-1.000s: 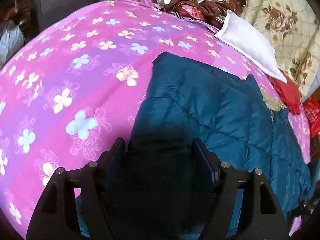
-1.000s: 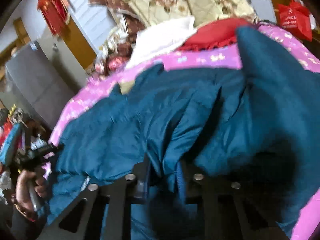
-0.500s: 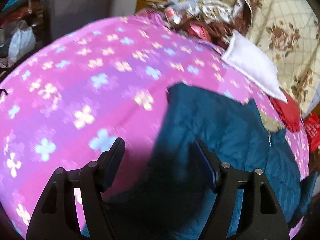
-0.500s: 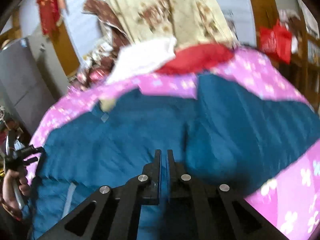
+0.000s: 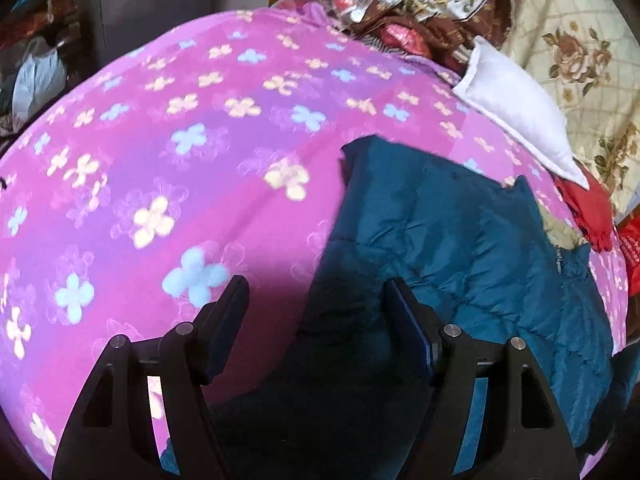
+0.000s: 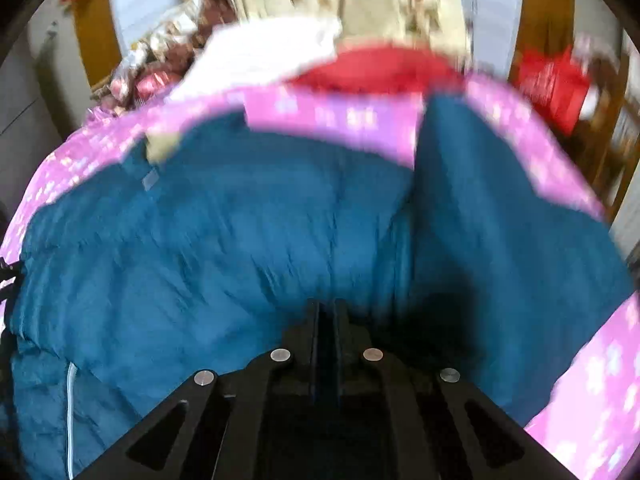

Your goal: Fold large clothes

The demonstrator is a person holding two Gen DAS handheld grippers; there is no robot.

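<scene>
**Teal jacket spread on the bed, both grippers free of it**

The quilted teal jacket (image 5: 460,248) lies across the pink flowered bedspread (image 5: 180,152); in the left wrist view it fills the field from 3 to 6 o'clock, its far edge ending near the centre. In the right wrist view, which is motion-blurred, it covers nearly everything below the middle, with one panel or sleeve running up toward 1 o'clock.

The left gripper (image 5: 316,308) stands wide open with nothing between its fingers; it hangs over the jacket's left edge, where cloth meets bedspread. The right gripper (image 6: 327,316) has its fingers drawn almost together, only a thin dark slit between them, and no cloth appears pinched there, though the blur makes that hard to confirm.

My reading is that this is a pause between folds: the garment is laid out, partly doubled, and neither tool has hold of it. The next move probably calls for the left gripper to drop onto the near edge and close on it, and for the right to open before taking a second grip.

Around it: a white pillow (image 5: 516,108) at 2 o'clock in the left view, a red cloth (image 5: 588,208) just beyond the jacket at 3 o'clock, and a beige flowered quilt (image 5: 572,40) behind. The pillow and red cloth sit close to the jacket's far side and could crowd a fold made in that direction.
</scene>
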